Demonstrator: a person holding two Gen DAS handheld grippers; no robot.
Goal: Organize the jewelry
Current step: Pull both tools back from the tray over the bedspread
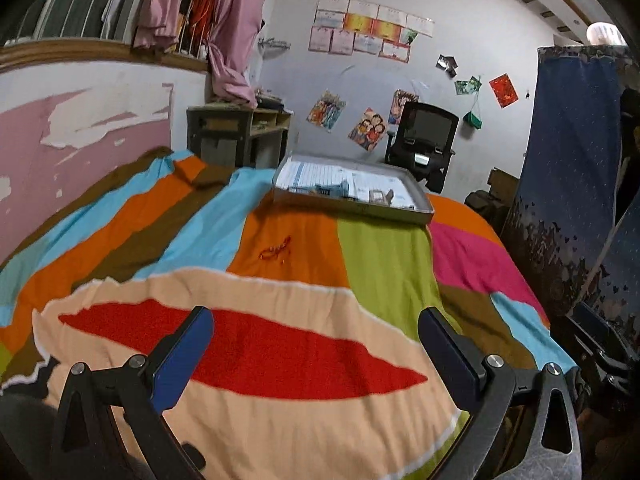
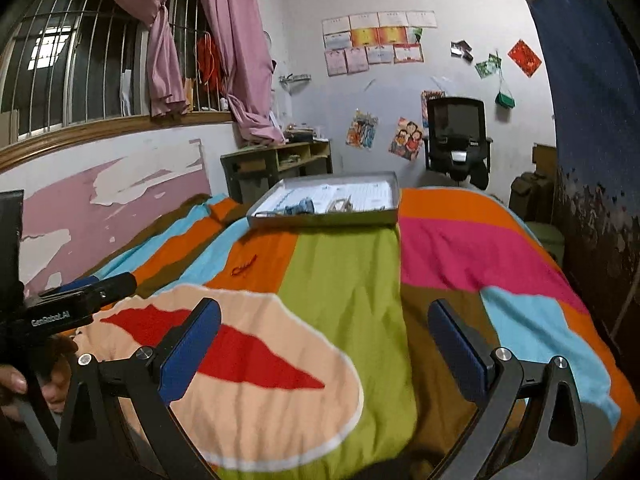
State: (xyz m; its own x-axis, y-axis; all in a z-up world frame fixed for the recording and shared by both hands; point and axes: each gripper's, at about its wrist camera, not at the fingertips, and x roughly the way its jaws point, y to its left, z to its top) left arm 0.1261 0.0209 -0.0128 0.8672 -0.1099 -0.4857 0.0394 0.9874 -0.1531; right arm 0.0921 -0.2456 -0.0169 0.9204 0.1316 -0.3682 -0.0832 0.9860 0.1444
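A thin red bracelet (image 1: 276,251) lies loose on an orange stripe of the bedspread, also seen as the red bracelet (image 2: 244,267) in the right wrist view. Behind it sits a flat grey tray (image 1: 352,209) lined with printed paper and holding small bluish and metal pieces; the same tray (image 2: 324,219) shows from the right. My left gripper (image 1: 316,354) is open and empty, well short of the bracelet. My right gripper (image 2: 324,354) is open and empty too. The left gripper's body (image 2: 76,304) appears at the left of the right wrist view, held by a hand (image 2: 16,380).
A striped multicoloured bedspread (image 1: 380,272) covers the bed. A pink and white wall (image 1: 80,140) runs along the left, with a desk (image 1: 240,136) and a black office chair (image 1: 428,140) beyond the bed. A dark blue curtain (image 1: 572,180) hangs at the right.
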